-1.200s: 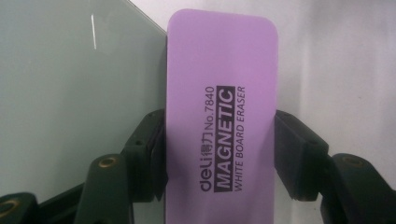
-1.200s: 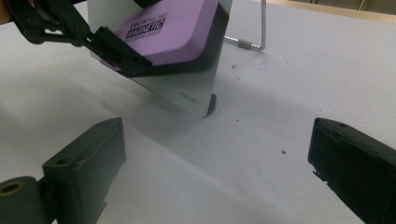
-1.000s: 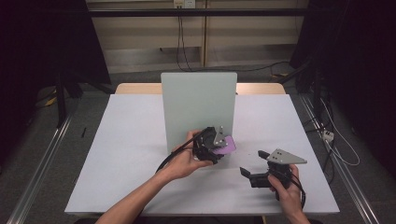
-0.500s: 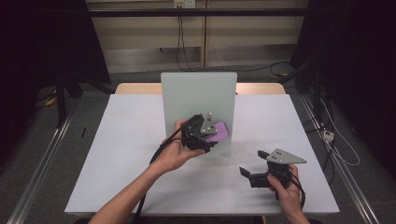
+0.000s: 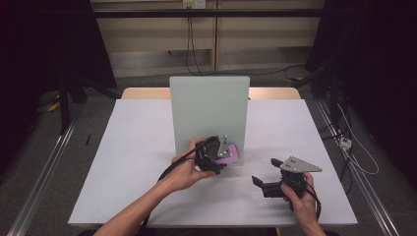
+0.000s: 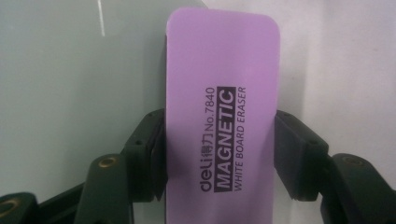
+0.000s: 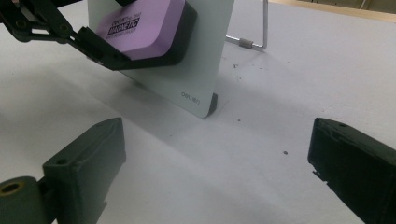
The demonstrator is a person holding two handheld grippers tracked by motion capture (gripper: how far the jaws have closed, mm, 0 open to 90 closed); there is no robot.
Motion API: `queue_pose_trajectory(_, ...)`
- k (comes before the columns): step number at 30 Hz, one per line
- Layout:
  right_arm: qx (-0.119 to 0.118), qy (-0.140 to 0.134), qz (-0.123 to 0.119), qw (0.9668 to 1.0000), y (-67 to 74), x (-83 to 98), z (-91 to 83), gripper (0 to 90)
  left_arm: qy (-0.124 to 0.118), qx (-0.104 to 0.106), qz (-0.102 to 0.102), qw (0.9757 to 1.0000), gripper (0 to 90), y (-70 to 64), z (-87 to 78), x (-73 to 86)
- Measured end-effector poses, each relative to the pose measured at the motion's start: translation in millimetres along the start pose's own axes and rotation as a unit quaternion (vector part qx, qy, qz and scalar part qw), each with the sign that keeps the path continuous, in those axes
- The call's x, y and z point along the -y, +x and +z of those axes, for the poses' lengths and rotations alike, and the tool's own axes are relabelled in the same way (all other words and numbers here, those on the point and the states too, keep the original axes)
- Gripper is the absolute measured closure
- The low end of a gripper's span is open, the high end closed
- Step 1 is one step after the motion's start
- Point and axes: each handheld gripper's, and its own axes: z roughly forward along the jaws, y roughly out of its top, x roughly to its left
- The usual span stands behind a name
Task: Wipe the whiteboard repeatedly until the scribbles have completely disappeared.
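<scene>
Our left gripper [image 5: 223,156] clamps the purple eraser [image 6: 219,112] flat against the upright whiteboard [image 5: 209,108] near its lower right corner. Our right gripper [image 5: 265,174] rests wide open and empty near the counter's [image 5: 137,147] front edge, bare surface around it.

Both grippers are black. The right gripper [image 5: 265,173] has a grey three-cornered plate on top with small screws. The left gripper [image 5: 220,156] trails a black cable. The arms are bare, no sleeves.
</scene>
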Motion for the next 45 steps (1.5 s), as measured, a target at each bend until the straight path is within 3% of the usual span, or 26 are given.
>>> queue_pose_trajectory(2, 0.0, 0.0, -0.002, 1.0, 0.0, 0.0, 0.7, 4.0, 0.009, 0.013, 0.006, 0.9999, 41.0, 0.5, 2.9, -0.1)
queue_pose_trajectory(3, -0.001, -0.001, -0.001, 1.0, 0.3, -0.1, 0.8, 4.0, 0.014, 0.03, 0.005, 0.9994, 41.0, 0.1, 4.8, -0.2)
queue_pose_trajectory(5, 0.0, 0.0, -0.002, 1.0, 0.3, 0.0, 0.4, 4.0, 0.021, 0.026, 0.01, 0.9994, 41.0, -2.3, 8.6, -1.6)
queue_pose_trajectory(8, 0.0, 0.0, 0.0, 1.0, -0.3, 0.0, 0.2, 4.1, 0.025, 0.047, 0.012, 0.9985, 41.0, -2.2, 13.0, -3.4)
queue_pose_trajectory(12, 0.0, 0.0, -0.001, 1.0, 0.2, -0.1, -0.1, 4.0, 0.041, 0.053, 0.022, 0.9975, 41.0, -7.2, 20.8, -4.8)
queue_pose_trajectory(14, 0.0, -0.001, -0.002, 1.0, -0.2, 0.1, -0.3, 4.0, 0.04, 0.057, 0.014, 0.9974, 41.0, -7.3, 20.2, -4.9)
queue_pose_trajectory(17, 0.001, -0.002, -0.002, 1.0, -0.9, 0.2, -0.8, 4.1, 0.035, 0.045, 0.012, 0.9983, 41.0, -2.2, 13.1, -4.8)
queue_pose_trajectory(21, 0.001, -0.003, -0.002, 1.0, -1.0, 0.2, -0.9, 4.0, -0.008, 0.02, -0.022, 0.9995, 40.9, 12.0, -7.7, -6.8)
queue_pose_trajectory(24, 0.0, -0.002, -0.002, 1.0, -0.4, 0.1, -0.9, 4.0, -0.049, -0.008, -0.046, 0.9977, 40.9, 24.5, -25.9, -7.8)
queue_pose_trajectory(27, 0.001, -0.002, -0.002, 1.0, -0.5, 0.1, -0.8, 4.1, -0.064, -0.027, -0.055, 0.9961, 40.9, 32.6, -38.3, -8.9)
queue_pose_trajectory(34, 0.001, -0.001, -0.003, 1.0, 0.1, 0.1, -0.6, 4.0, -0.044, -0.02, -0.04, 0.998, 40.9, 20.7, -23.4, -8.7)
queue_pose_trajectory(37, 0.001, -0.002, -0.001, 1.0, 0.0, 0.1, -1.2, 4.0, -0.038, -0.007, -0.039, 0.9985, 40.9, 13.8, -13.3, -7.7)
queue_pose_trajectory(39, 0.001, -0.002, -0.001, 1.0, -0.1, 0.2, -1.3, 4.0, -0.02, 0.003, -0.025, 0.9995, 40.9, 8.3, -5.5, -7.3)
queue_pose_trajectory(42, 0.001, -0.002, -0.002, 1.0, 0.0, 0.1, -1.2, 4.0, -0.009, 0.015, -0.018, 0.9997, 40.9, 2.0, 3.3, -6.3)
queue_pose_trajectory(45, 0.001, -0.002, -0.001, 1.0, 0.0, 0.1, -1.3, 4.0, -0.022, 0.022, -0.028, 0.9991, 41.0, 2.9, 3.6, -3.8)
